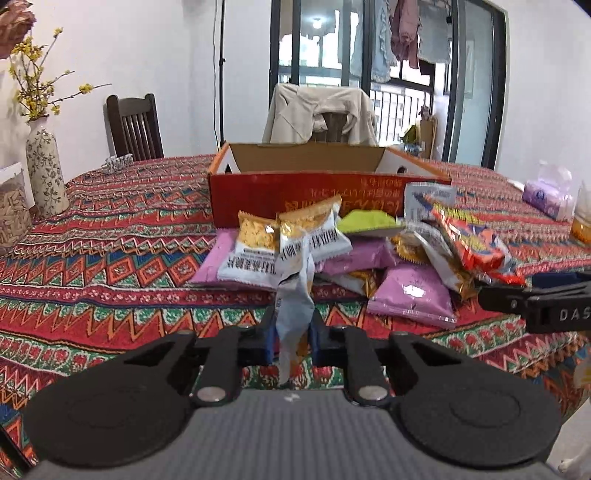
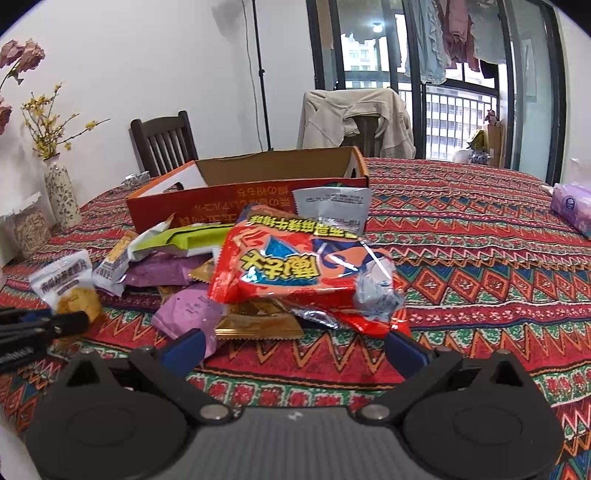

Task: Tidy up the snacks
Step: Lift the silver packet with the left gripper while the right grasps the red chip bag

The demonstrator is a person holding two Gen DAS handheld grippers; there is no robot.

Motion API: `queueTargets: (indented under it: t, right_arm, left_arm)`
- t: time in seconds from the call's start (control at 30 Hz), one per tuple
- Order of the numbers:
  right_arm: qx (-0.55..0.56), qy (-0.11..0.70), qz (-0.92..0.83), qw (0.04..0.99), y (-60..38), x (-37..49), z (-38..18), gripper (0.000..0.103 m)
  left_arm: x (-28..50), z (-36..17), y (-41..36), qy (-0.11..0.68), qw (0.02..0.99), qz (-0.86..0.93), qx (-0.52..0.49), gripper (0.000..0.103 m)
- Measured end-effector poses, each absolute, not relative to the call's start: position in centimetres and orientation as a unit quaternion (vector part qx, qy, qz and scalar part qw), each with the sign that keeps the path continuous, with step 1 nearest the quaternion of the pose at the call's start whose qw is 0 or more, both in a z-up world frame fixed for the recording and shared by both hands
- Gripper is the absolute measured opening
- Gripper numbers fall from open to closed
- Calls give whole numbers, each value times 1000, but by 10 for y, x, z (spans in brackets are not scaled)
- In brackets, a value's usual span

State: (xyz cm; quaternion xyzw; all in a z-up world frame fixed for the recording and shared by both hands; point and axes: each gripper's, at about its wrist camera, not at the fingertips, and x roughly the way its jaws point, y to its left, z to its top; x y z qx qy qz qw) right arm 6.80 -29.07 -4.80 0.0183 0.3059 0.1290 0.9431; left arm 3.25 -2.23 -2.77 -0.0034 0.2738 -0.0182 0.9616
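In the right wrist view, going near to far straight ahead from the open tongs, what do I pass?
Right tongs → gold packet → big red snack bag → white packet leaning at the box → open red cardboard box → chair draped with a beige jacket → balcony window.

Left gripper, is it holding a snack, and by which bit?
Yes: the left gripper pinches a white snack packet by its crimped end. The right gripper holds nothing.

Home dining rm: patterned tablecloth [image 1: 110, 236], chairs [image 1: 135, 127], hung laundry [image 1: 406, 33].
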Motion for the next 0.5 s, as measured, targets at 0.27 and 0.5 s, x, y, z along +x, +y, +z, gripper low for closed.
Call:
queueTargets:
  t: [0.27,0.5]
  right_arm:
    - [4,277,131,952,-285,67,-43,103]
    - [-41,256,102,961,-260,80,-50,103]
  left_arm:
    - [27,-10,-13,240,970,-9,-16,17]
    - [25,-1,-4,222,975,5,-22,17]
